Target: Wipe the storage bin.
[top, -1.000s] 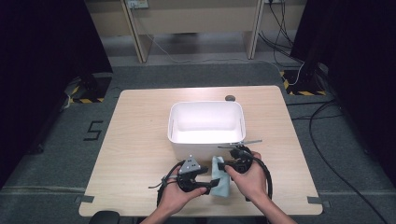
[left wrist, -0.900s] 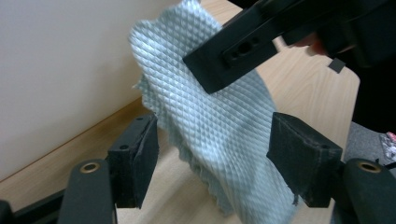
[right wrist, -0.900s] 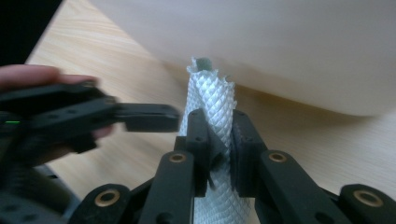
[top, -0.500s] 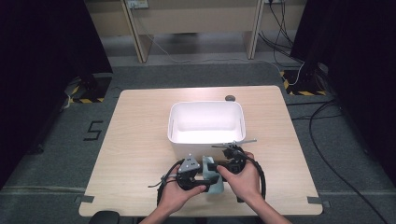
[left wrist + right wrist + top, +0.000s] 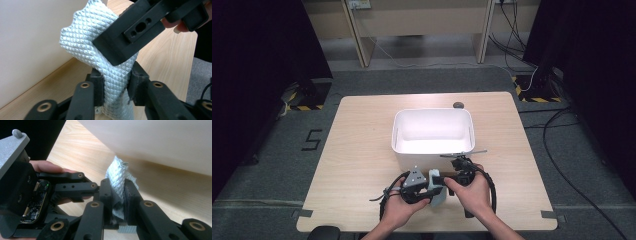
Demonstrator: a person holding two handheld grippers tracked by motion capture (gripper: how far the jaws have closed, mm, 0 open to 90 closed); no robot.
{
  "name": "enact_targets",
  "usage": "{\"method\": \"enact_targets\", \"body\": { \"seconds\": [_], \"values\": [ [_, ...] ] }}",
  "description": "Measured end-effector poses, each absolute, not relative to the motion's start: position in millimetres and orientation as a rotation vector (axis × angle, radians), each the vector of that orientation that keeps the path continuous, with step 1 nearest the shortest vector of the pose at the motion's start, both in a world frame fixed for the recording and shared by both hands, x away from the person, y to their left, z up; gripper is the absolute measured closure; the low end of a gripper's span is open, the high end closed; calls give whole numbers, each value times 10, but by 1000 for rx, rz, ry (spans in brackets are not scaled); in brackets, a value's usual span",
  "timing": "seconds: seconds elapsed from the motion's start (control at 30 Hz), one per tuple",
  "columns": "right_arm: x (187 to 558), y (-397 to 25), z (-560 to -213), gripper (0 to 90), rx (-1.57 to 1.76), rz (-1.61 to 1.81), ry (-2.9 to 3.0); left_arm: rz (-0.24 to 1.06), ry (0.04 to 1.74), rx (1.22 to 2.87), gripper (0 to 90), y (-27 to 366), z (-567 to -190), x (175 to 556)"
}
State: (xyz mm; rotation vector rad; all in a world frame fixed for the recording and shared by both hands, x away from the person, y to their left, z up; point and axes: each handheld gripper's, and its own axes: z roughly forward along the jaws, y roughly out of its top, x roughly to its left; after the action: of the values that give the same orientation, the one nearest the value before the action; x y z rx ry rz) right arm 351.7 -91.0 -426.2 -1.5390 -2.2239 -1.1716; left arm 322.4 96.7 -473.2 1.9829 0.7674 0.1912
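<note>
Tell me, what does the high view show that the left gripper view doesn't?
The high view alone shows the whole table, the inside of the white bin, the floor cables and both hands. The left gripper view alone shows the cloth's diamond weave and the left hand-held gripper pinching it. Both show the cloth, the right hand-held gripper and the bin's wall.

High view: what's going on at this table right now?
A person holds a gripper in each hand at the near edge of a light wooden table. Both the left gripper and the right gripper have their jaws clamped on the same pale blue-grey, diamond-textured cloth, which is bunched between them. This happens just in front of a white rectangular plastic bin, whose inside looks empty. The cloth is outside the bin.
</note>
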Motion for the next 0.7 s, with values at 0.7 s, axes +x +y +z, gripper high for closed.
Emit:
{"method": "enact_targets", "body": {
  "seconds": [0.7],
  "values": [
    [3605, -1150, -3925, 569, -1562, -1457, -2357, 253, 793, 1960, 802, 1270, -4640, 3181]
  ]
}}
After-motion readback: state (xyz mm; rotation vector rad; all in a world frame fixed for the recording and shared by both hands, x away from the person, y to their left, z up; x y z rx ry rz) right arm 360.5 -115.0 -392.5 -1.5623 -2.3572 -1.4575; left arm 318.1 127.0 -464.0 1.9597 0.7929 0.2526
